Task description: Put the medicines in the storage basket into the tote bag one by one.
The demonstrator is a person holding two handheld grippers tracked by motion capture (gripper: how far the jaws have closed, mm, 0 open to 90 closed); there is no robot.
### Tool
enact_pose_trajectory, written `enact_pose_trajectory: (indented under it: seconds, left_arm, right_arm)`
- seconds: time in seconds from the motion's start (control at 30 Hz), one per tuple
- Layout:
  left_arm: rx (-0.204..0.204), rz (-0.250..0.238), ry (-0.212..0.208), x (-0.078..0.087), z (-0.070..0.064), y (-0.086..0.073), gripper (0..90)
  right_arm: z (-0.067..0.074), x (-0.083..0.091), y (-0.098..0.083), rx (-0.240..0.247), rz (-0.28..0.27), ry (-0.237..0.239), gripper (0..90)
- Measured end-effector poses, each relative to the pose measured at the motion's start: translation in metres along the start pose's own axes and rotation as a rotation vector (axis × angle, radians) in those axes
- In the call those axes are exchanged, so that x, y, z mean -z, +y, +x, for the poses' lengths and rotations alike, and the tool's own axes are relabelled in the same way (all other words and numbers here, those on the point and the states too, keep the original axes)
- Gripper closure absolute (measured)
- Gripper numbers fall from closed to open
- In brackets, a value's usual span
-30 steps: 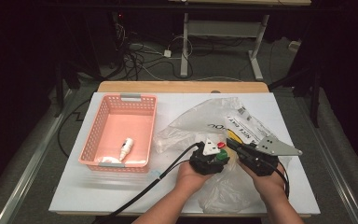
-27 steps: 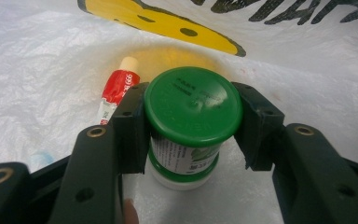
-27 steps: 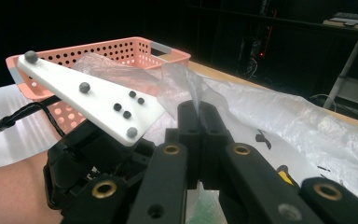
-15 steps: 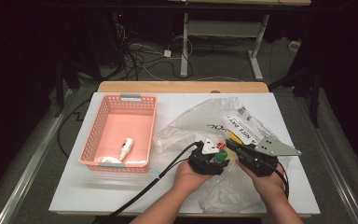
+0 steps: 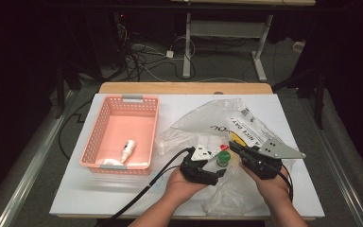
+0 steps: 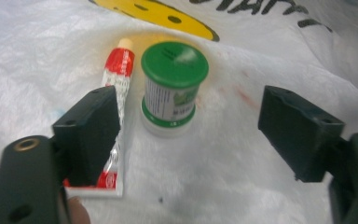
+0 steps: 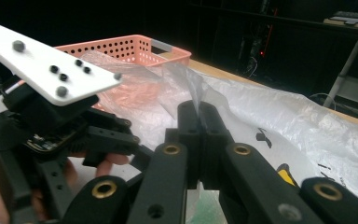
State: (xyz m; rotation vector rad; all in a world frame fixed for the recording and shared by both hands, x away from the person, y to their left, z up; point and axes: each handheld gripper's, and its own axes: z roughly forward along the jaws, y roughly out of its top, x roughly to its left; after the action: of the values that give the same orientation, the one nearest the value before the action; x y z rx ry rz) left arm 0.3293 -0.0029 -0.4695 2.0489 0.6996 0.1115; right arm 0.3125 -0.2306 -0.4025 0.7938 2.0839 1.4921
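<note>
Plastic bag (image 5: pixel 227 127), clear and printed with a yellow smiley, is spread over the right half of the white counter (image 5: pixel 75 198), beside a pink basket (image 5: pixel 123 127) in which a small white bottle (image 5: pixel 129 150) lies. Bag film is pinched between the pressed-together jaws of the right gripper (image 7: pixel 199 122). Left gripper (image 6: pixel 191 126) has just been opening; its jaws are spread, nothing gripped. A green-lidded jar (image 6: pixel 172 86) stands upright between them inside the bag, untouched. A red-and-white tube (image 6: pixel 119 79) lies just beside the jar, by the left jaw.
</note>
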Motion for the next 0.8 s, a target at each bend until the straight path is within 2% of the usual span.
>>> enact_pose_trajectory:
  seconds: [0.03,0.1,0.27,0.5,0.8]
  left_arm:
    - [0.004,0.001,0.003,0.002,0.000,-0.002,14.0]
    - [0.011,-0.004,0.011,0.007,0.001,-0.006,13.2]
    - [0.030,0.012,0.017,0.017,0.002,-0.014,0.7]
    - [0.039,-0.018,0.030,0.043,0.001,-0.022,0.0]
    - [0.016,-0.037,0.045,0.083,-0.005,-0.031,0.0]
  right_arm:
    - [0.000,0.000,0.000,0.001,0.000,0.001,90.0]
    - [0.001,0.000,0.000,0.000,0.001,0.001,90.0]
    - [0.001,0.000,0.000,0.004,0.003,0.001,90.0]
    - [0.001,-0.001,0.000,0.001,0.006,0.002,90.0]
    - [0.002,-0.002,-0.003,-0.003,0.014,0.000,90.0]
